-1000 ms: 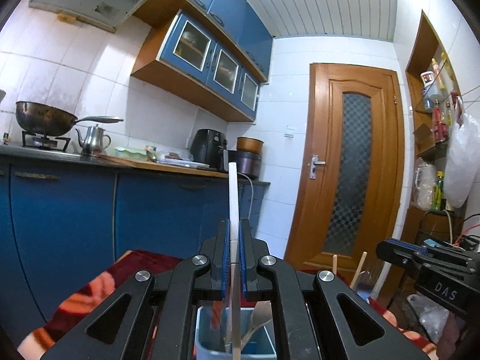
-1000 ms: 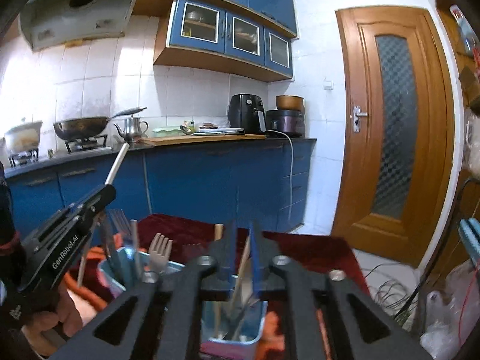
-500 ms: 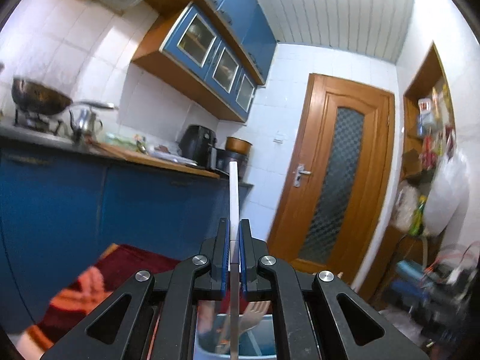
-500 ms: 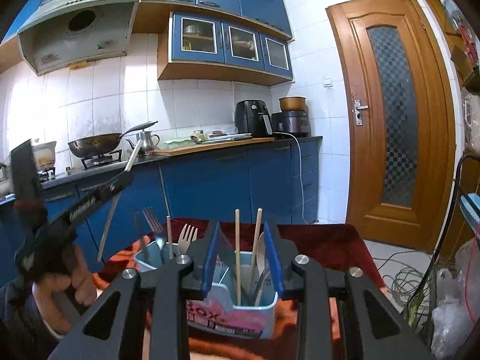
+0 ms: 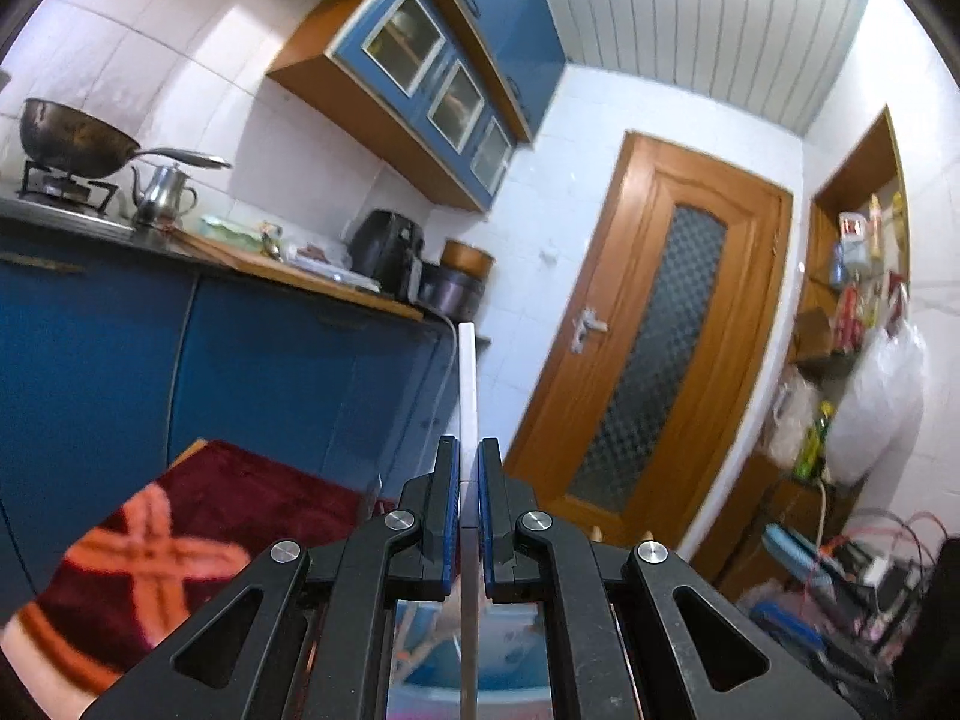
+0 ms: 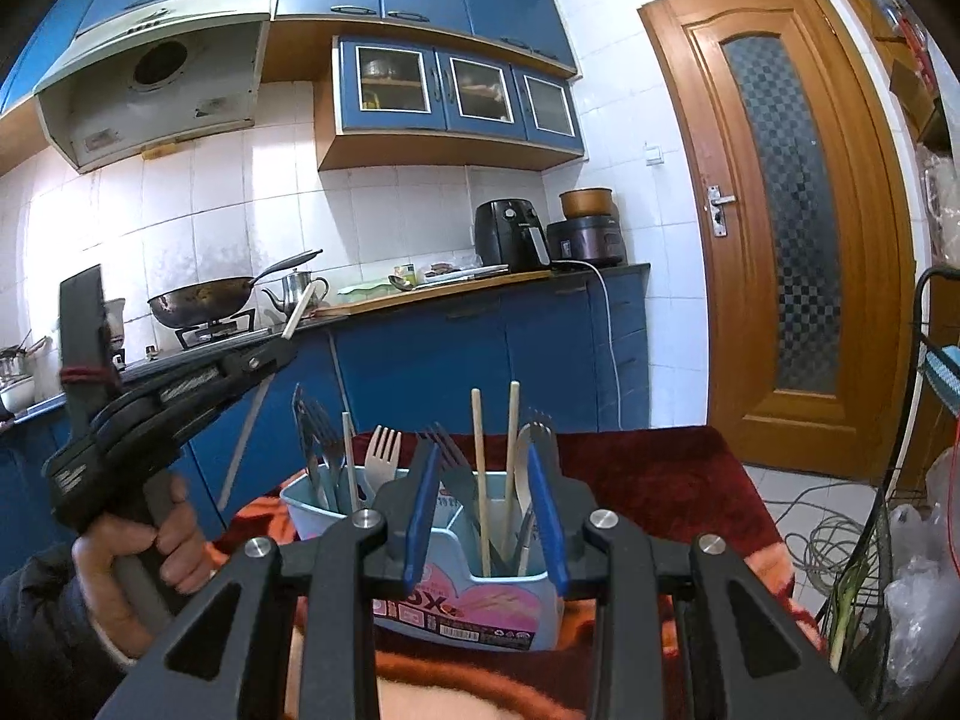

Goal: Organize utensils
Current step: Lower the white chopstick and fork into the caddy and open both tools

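Left hand-held gripper pinches white-handled utensil mid-shaft: thin, stiff, light, prob slippery. Right hand-held gripper half-open, empty.

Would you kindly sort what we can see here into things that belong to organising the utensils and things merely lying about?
Belonging to the job:
- left tongs, shut on a white-handled utensil
- right tongs, open
- blue utensil holder
- forks and chopsticks in it

Just lying about:
- wok
- kettle
- air fryer
- cables on the floor
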Tool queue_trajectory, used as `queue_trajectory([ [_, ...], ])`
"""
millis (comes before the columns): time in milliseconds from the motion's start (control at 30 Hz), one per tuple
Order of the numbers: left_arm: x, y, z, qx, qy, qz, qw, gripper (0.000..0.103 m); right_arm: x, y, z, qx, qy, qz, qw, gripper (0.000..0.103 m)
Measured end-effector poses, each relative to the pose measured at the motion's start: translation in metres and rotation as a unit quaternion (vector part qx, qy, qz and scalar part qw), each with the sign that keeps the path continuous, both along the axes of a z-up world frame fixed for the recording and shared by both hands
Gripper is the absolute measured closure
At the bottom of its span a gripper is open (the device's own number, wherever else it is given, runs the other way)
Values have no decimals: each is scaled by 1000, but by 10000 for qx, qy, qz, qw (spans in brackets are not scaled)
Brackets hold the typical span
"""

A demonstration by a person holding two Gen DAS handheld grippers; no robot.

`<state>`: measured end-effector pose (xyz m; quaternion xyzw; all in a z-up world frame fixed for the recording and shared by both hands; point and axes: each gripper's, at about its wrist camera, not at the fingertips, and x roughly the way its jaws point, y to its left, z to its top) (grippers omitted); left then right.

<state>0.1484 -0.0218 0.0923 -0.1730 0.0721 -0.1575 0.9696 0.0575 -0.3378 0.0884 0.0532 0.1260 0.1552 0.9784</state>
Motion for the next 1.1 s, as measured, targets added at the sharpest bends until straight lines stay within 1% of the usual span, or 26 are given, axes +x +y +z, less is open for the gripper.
queue_trajectory([
  [133, -16, -4, -7, 341, 309, -98, 9989, 97, -1, -1, 0, 58, -16, 10, 10000, 69],
  [267, -27, -8, -20, 635, 781, -300, 9945, 97, -3, 2, 1, 42, -66, 37, 10000, 69],
  [300, -29, -9, -25, 724, 968, -323, 9921, 97, -3, 2, 1, 44, -69, 44, 10000, 70],
  [467, -27, -12, -46, 716, 1605, -529, 9830, 97, -5, 4, -1, 30, -92, 56, 9999, 69],
  [700, -20, -20, -60, 909, 2040, -596, 9729, 97, -7, 1, -1, 84, -135, 39, 9999, 69],
  [800, -19, -21, -62, 954, 2071, -645, 9715, 97, -6, 0, -2, 113, -121, 33, 9999, 69],
  [867, -22, -21, -58, 941, 1994, -702, 9729, 97, -6, -1, -3, 130, -105, 35, 9999, 67],
  [1000, -37, -20, -38, 888, 1538, -722, 9815, 97, -4, -2, -5, 151, -51, 29, 9999, 65],
  [1100, -43, -18, -13, 914, 1056, -548, 9887, 97, -1, -1, -6, 150, 14, 21, 9999, 63],
])
